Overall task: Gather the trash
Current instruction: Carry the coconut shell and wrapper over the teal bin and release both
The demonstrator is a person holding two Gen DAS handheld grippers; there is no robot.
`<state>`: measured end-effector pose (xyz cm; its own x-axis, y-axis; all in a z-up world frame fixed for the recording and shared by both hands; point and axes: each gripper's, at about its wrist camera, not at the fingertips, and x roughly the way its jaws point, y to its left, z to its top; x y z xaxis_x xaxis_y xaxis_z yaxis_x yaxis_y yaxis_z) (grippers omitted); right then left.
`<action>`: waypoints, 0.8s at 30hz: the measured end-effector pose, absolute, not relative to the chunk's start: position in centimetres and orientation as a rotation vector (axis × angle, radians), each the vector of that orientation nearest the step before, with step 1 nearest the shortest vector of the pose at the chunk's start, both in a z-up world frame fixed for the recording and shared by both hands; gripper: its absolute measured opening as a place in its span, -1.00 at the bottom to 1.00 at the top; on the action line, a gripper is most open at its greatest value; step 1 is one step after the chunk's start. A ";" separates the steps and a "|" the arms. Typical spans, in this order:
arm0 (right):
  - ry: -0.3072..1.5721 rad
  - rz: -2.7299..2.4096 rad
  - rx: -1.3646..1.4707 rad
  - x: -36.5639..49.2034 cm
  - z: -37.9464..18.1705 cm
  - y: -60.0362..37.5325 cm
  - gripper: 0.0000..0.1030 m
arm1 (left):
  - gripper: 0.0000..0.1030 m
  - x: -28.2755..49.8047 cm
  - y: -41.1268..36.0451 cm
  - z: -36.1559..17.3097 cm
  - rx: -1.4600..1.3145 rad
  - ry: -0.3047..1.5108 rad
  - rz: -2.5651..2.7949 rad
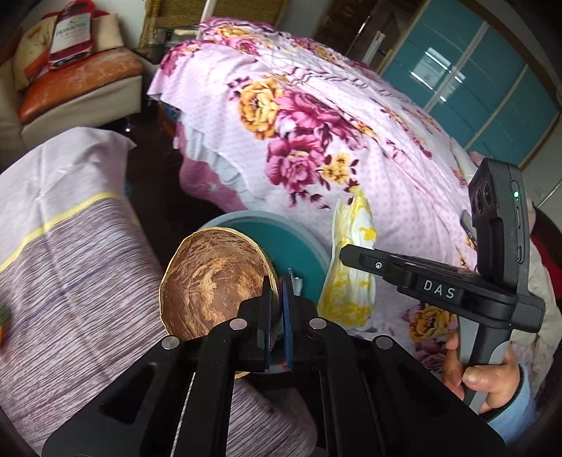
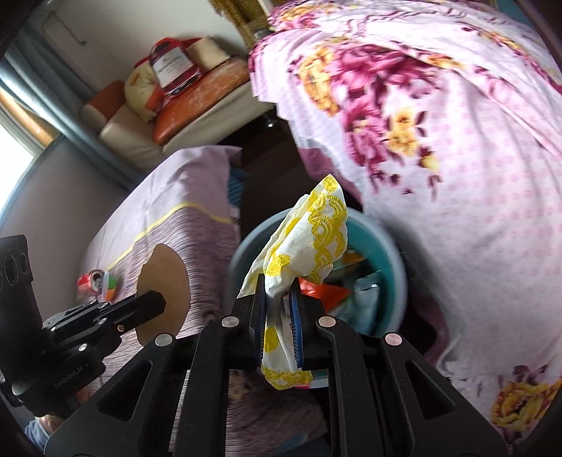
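Right wrist view: right gripper clamps the yellow-patterned napkin above the teal bin.

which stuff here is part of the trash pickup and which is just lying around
Job: round brown cardboard piece in the left gripper; yellow-patterned napkin in the right gripper; teal bin ahead; crushed can on the striped sheet.

Lying about: floral sheet, orange cushion, red packet.

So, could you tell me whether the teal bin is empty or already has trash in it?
Not empty. The right wrist view shows orange and teal wrappers inside the teal bin, behind the yellow-patterned napkin held above it.
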<state>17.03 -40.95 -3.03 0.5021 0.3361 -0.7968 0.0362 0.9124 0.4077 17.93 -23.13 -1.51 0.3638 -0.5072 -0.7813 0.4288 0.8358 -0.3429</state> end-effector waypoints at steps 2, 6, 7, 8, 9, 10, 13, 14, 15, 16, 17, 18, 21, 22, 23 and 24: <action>1.046 0.176 0.407 17.2 -3.5 -41.9 -0.77 | -0.89 18.2 -24.0 -1.9 -0.084 1.045 -0.610; 1.057 0.164 0.408 17.6 -4.1 -43.4 -0.76 | -0.89 18.6 -25.2 -3.0 -0.081 1.072 -0.626; 1.058 0.162 0.408 17.7 -4.2 -43.6 -0.77 | -0.89 18.6 -25.7 -3.4 -0.077 1.080 -0.631; 1.059 0.160 0.409 17.7 -4.3 -43.9 -0.76 | -0.89 18.7 -25.9 -3.6 -0.076 1.085 -0.633; 1.060 0.159 0.411 17.7 -4.4 -43.9 -0.76 | -0.89 18.8 -26.1 -3.8 -0.077 1.092 -0.635; 1.062 0.157 0.414 17.8 -4.6 -44.2 -0.76 | -0.89 18.9 -26.4 -4.2 -0.077 1.102 -0.638; 1.069 0.150 0.424 17.9 -5.2 -44.9 -0.76 | -0.89 19.1 -26.9 -5.0 -0.072 1.121 -0.640; 1.070 0.148 0.426 17.9 -5.3 -45.0 -0.76 | -0.88 19.2 -27.2 -5.3 -0.070 1.130 -0.642; 1.073 0.145 0.429 18.0 -5.5 -45.2 -0.76 | -0.89 19.2 -27.3 -5.6 -0.069 1.136 -0.643; 1.074 0.144 0.430 18.0 -5.5 -44.9 -0.76 | -0.89 19.2 -27.5 -5.9 -0.067 1.143 -0.644; 1.077 0.141 0.432 18.1 -5.6 -44.9 -0.76 | -0.88 19.3 -27.6 -6.2 -0.065 1.151 -0.645; 1.079 0.138 0.434 18.1 -5.7 -45.1 -0.76 | -0.88 19.3 -27.7 -6.6 -0.064 1.159 -0.645; 1.081 0.135 0.431 18.1 -5.7 -45.2 -0.76 | -0.87 19.5 -27.8 -7.4 -0.064 1.180 -0.639; 1.081 0.134 0.431 18.1 -5.7 -45.1 -0.76 | -0.86 19.6 -27.8 -7.7 -0.063 1.190 -0.636; 1.082 0.134 0.430 18.1 -5.7 -45.2 -0.76 | -0.82 19.6 -27.9 -7.8 -0.061 1.200 -0.633; 1.082 0.134 0.430 18.1 -5.7 -45.2 -0.76 | -0.77 19.6 -27.8 -8.0 -0.059 1.208 -0.627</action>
<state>18.12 -45.15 -5.70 0.4710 0.3125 -0.8249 0.1018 0.9096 0.4027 19.59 -27.83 -7.98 0.2085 -0.4808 -0.8517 0.4197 0.8305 -0.3661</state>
